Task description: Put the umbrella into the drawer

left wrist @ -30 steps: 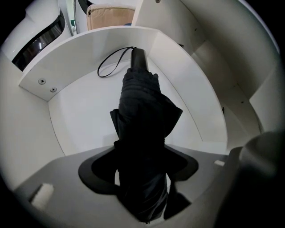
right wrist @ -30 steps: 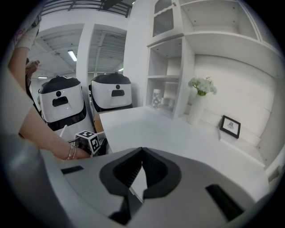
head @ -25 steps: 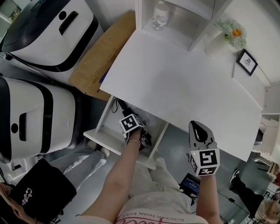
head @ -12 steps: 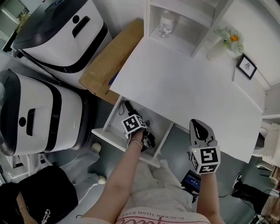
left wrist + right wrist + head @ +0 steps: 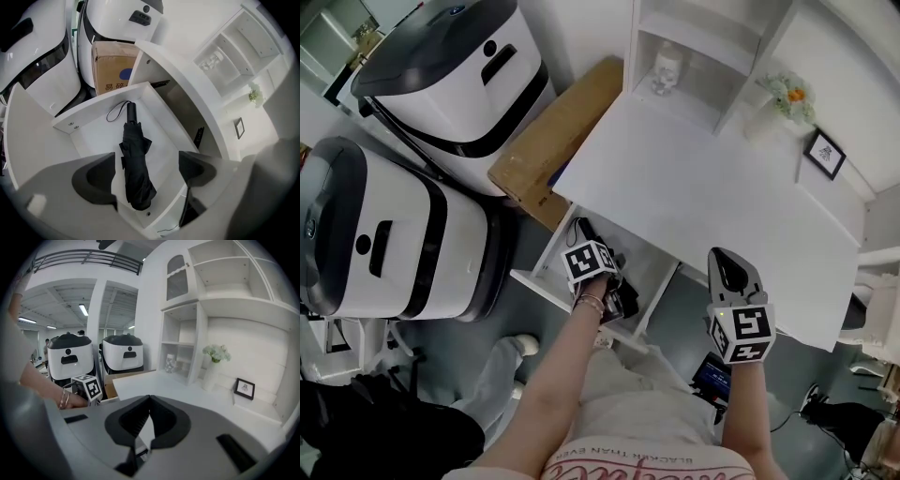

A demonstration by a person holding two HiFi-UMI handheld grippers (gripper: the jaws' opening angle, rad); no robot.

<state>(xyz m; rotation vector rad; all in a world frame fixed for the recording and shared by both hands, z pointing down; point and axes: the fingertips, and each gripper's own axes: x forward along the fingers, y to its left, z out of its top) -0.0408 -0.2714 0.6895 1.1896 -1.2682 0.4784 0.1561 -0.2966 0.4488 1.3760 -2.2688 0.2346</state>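
Observation:
A folded black umbrella lies lengthwise on the floor of the open white drawer, its handle and strap toward the far end. My left gripper hangs above it, pointing steeply down, jaws wide open and clear of the umbrella. In the head view the left gripper is over the drawer, just under the table's front edge. My right gripper is at the table's front edge, further right, jaws shut with nothing between them. Those jaws point across the white table.
Two large white-and-black machines stand left of the drawer, with a cardboard box between them and the table. A shelf unit with a jar, a vase of flowers and a small picture frame line the table's back.
My left gripper has lifted up away from the drawer floor. The right gripper has risen a little too. The head view has shifted, showing more of the floor at the left.

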